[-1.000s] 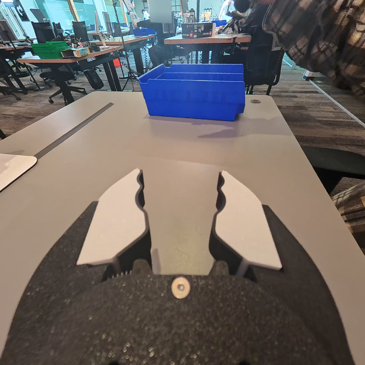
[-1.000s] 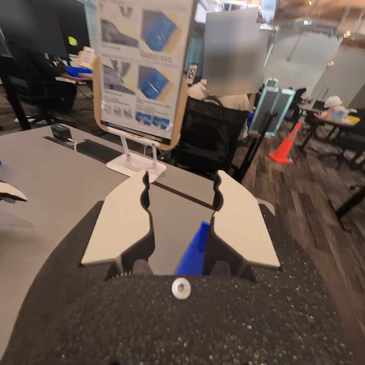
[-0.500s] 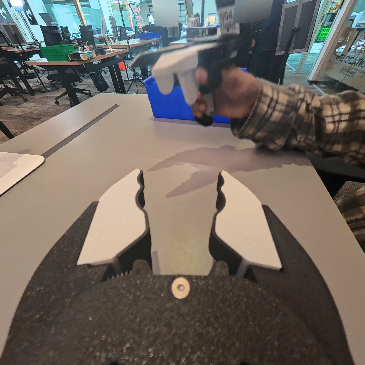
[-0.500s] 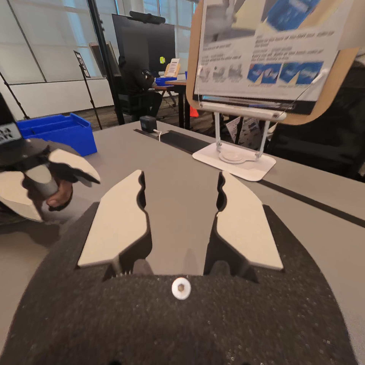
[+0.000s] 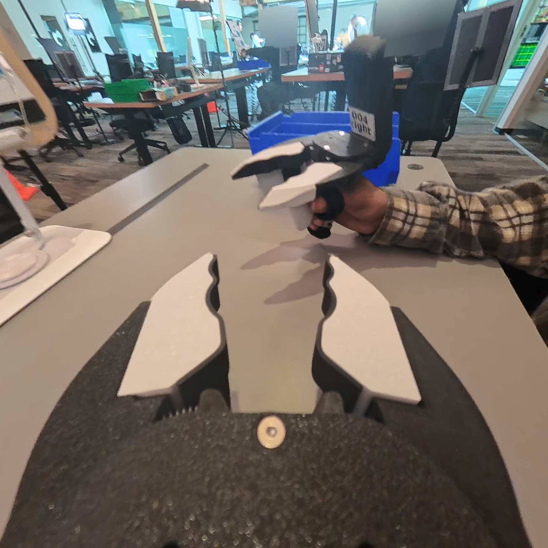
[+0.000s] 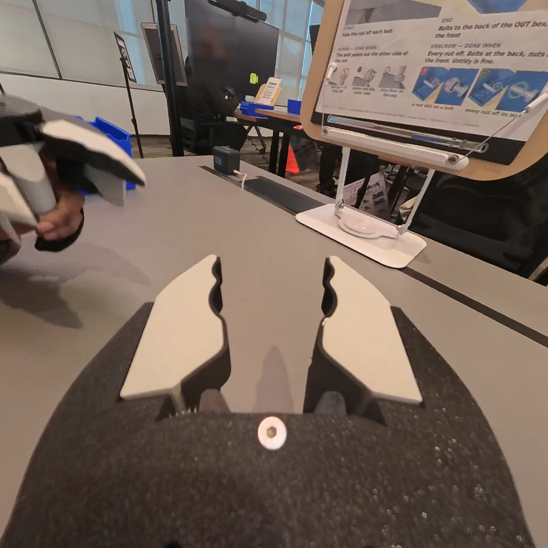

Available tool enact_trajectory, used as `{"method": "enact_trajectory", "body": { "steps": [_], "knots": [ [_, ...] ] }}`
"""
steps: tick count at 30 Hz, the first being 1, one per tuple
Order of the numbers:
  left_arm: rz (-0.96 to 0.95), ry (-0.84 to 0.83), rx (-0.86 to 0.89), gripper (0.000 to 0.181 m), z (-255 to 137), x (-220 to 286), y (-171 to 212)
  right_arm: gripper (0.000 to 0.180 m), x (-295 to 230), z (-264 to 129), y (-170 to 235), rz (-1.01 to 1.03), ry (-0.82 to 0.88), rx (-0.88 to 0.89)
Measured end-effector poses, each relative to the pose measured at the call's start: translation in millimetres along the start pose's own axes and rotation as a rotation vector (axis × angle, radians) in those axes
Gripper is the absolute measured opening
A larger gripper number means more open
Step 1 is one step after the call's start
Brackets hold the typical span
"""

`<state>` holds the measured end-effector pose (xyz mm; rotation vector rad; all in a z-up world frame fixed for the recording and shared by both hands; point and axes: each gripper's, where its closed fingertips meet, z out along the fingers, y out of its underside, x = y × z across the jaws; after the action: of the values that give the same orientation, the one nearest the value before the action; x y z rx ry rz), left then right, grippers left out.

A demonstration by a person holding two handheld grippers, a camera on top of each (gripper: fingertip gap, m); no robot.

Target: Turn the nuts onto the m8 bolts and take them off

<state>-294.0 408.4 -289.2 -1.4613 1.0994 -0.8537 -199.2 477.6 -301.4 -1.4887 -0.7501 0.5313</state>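
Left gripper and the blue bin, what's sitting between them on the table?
In the left wrist view, the right gripper hangs between the left gripper and the blue bin; the table beneath is bare.

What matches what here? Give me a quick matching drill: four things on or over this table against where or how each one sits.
Things:
1. left gripper
2. right gripper
3. blue bin
4. document stand

States:
A. white base flat on the table, board of printed sheets above
B. at the far table end, behind the right gripper in the left wrist view
C. open, empty, aimed toward the blue bin
D. open, empty, held by a hand in a plaid sleeve

Pairs: 1-C, 2-D, 3-B, 4-A
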Motion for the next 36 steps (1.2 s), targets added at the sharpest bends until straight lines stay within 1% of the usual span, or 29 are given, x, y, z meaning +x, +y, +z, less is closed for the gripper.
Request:
{"method": "enact_trajectory", "body": {
  "steps": [1,4,7,10,12,15,17,19,21,23,26,29,32,36],
  "knots": [
    [0.002,-0.023,0.020,0.067,-5.9,-3.0,-7.1,0.066,-1.5,-0.2,1.2,-0.005,-0.002,-0.009],
    [-0.009,-0.081,0.069,0.065,-30.8,-8.5,-30.9,0.068,-5.6,-0.7,1.5,-0.022,-0.009,-0.016],
    [0.016,-0.174,0.035,0.065,-69.1,-15.4,-50.5,0.069,-12.1,0.8,1.9,-0.024,-0.032,-0.025],
    [0.074,-0.318,-0.048,0.065,-126.1,-28.3,-71.8,0.069,-21.4,3.2,3.1,-0.015,-0.062,-0.034],
    [0.087,-0.428,-0.141,0.065,-172.2,-41.7,-79.9,0.069,-26.5,4.6,4.4,-0.021,-0.077,-0.043],
    [0.058,-0.622,-0.316,0.066,-251.2,-67.0,-77.3,0.069,-31.4,4.9,4.7,-0.038,-0.089,-0.054],
    [-0.003,-0.721,-0.416,0.065,-302.2,-78.0,-67.4,0.069,-34.3,4.5,4.0,-0.040,-0.099,-0.055],
    [-0.110,-0.774,-0.530,0.065,-345.2,-81.1,-46.2,0.068,-36.6,4.8,4.5,-0.038,-0.108,-0.059],
    [-0.190,-0.805,-0.624,0.063,-376.6,-80.0,-23.0,0.068,-39.5,5.3,5.3,-0.033,-0.122,-0.065],
    [-0.212,-0.819,-0.680,0.058,-394.6,-79.2,-5.2,0.068,-41.8,5.8,5.9,-0.036,-0.129,-0.065],
    [-0.218,-0.818,-0.745,0.056,-405.7,-84.0,10.7,0.067,-43.4,6.1,7.3,-0.055,-0.132,-0.064],
    [-0.220,-0.792,-0.803,0.056,-406.0,-97.1,20.7,0.065,-43.5,6.3,8.8,-0.064,-0.126,-0.065],
    [-0.200,-0.731,-0.880,0.055,-401.9,-113.7,34.3,0.064,-43.2,7.4,11.1,-0.074,-0.113,-0.065],
    [-0.177,-0.642,-0.968,0.048,-396.3,-134.1,53.5,0.065,-41.2,9.8,12.9,-0.091,-0.086,-0.079]
  ]
}}
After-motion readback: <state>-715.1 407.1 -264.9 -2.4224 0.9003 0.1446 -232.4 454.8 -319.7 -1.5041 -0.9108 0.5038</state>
